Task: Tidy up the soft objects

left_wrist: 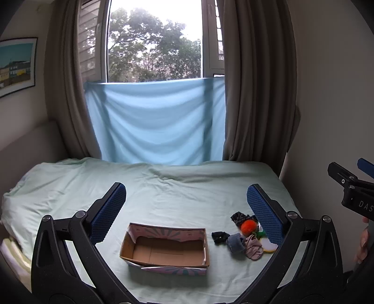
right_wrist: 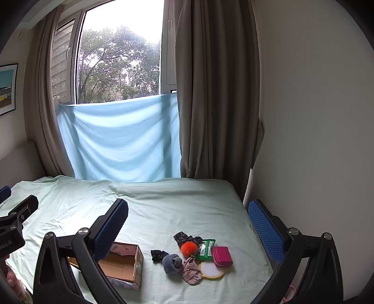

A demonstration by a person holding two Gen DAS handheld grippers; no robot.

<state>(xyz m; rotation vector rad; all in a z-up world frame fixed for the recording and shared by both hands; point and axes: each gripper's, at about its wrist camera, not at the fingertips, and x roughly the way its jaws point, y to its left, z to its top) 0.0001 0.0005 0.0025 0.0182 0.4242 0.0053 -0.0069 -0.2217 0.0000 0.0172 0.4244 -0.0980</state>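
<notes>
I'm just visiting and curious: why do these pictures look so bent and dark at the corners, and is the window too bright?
Left wrist view: fisheye lens bows the curtains, corners go black, sky in the window is washed out white. Right wrist view: same bending and dark rim, window glare again; the bed stays evenly, softly lit.

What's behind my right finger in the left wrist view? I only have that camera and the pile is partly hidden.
Observer: A pink zip pouch lies there, at the pile's right edge.
Operator: Anything else hidden?
Observer: A green packet sits between the orange pom-pom and the pouch.
Operator: That pale round thing, is it whole?
Observer: Yes, a round yellow-rimmed disc, touching the pink cloth.
Operator: Is the right gripper holding anything?
Observer: No, the right gripper is open, above the bed.
</notes>
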